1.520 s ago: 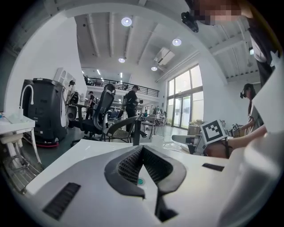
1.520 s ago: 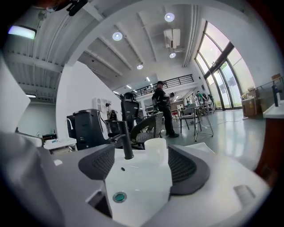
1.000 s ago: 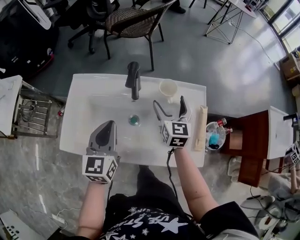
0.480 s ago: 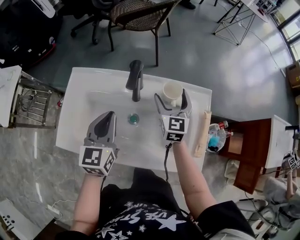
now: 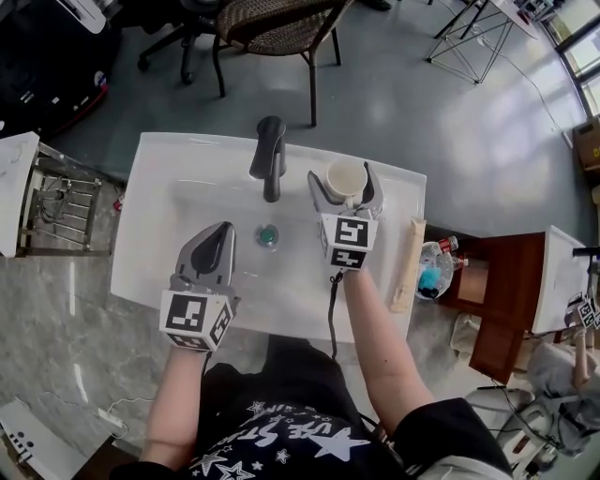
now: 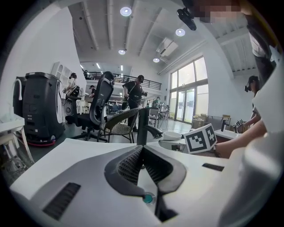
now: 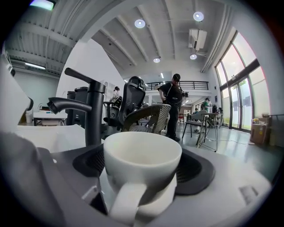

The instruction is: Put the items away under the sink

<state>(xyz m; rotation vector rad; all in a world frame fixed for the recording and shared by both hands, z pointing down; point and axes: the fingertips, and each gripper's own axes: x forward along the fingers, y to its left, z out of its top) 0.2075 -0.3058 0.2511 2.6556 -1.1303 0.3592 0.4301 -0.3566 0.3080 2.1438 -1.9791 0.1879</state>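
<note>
A white cup (image 5: 344,176) stands on the sink's back ledge, right of the black faucet (image 5: 270,155). My right gripper (image 5: 344,184) is open, with one jaw on each side of the cup. In the right gripper view the cup (image 7: 143,156) fills the space between the dark pads (image 7: 195,170), its handle turned toward the camera; I cannot tell whether the pads touch it. My left gripper (image 5: 222,231) is shut and empty above the basin's near left part, and its jaws meet at a point (image 6: 141,148) aimed toward the faucet (image 6: 143,126).
The white sink (image 5: 178,169) has a green drain plug (image 5: 268,235) in the basin. A beige roll (image 5: 408,264) lies along its right edge. Beside that edge is a bin of bottles (image 5: 433,272) and a wooden cabinet (image 5: 506,281). A metal rack (image 5: 61,220) stands left, a wicker chair (image 5: 272,23) behind.
My right gripper has moved forward from the basin to the back ledge, and its open jaws now flank the cup. The left gripper has stayed in place, shut.
</note>
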